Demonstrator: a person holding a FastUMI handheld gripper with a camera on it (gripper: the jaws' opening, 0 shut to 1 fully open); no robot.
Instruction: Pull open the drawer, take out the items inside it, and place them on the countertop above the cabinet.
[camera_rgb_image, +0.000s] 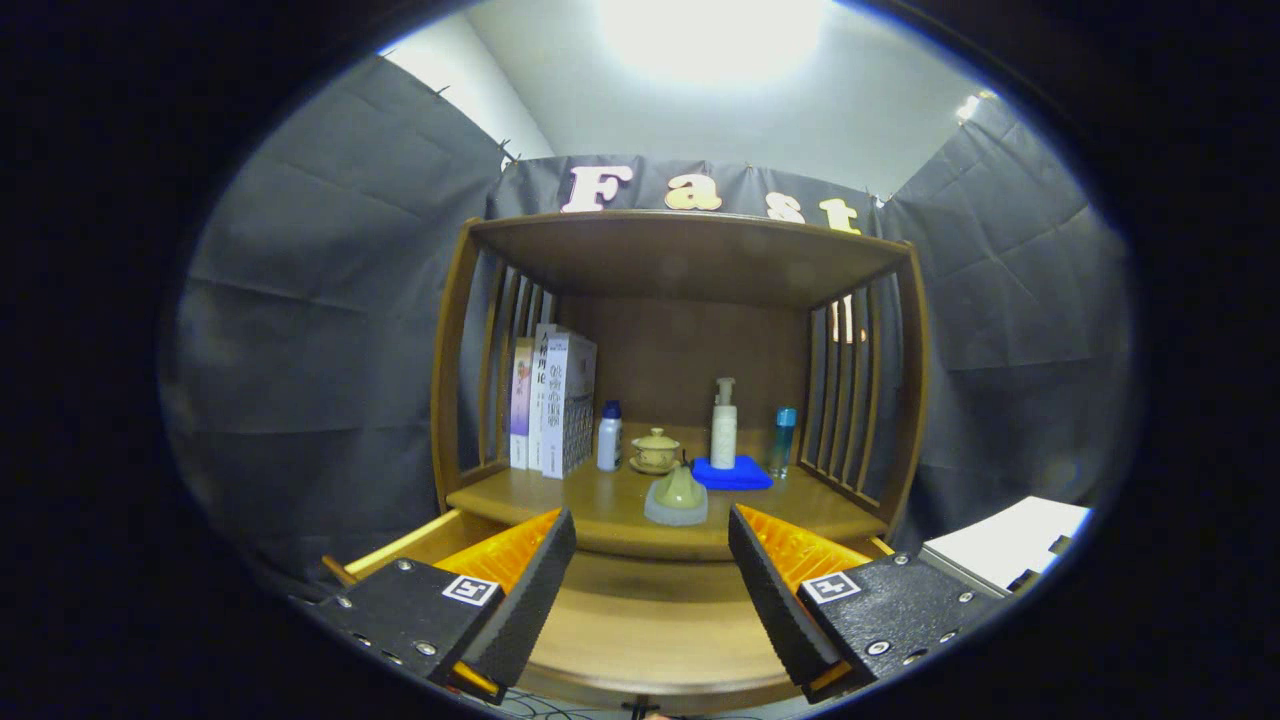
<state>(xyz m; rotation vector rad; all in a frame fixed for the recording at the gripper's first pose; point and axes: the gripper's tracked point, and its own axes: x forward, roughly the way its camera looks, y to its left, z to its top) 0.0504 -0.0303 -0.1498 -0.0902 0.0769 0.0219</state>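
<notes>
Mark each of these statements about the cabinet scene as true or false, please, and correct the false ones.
1. The drawer is pulled open. True.
2. The gripper is shut on the small yellowish item. False: its fingers stand apart, holding nothing, and the item rests on the countertop beyond them.
3. Books stand at one side of the countertop. True.
4. The pump bottle lies on its side. False: it stands upright behind the blue cloth.
5. A lidded cup sits on the countertop. True.

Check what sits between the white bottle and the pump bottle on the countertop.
In the gripper view, a lidded teacup on a saucer stands between the white bottle and the pump bottle. Gripper open, its fingers over the drawer.
</notes>
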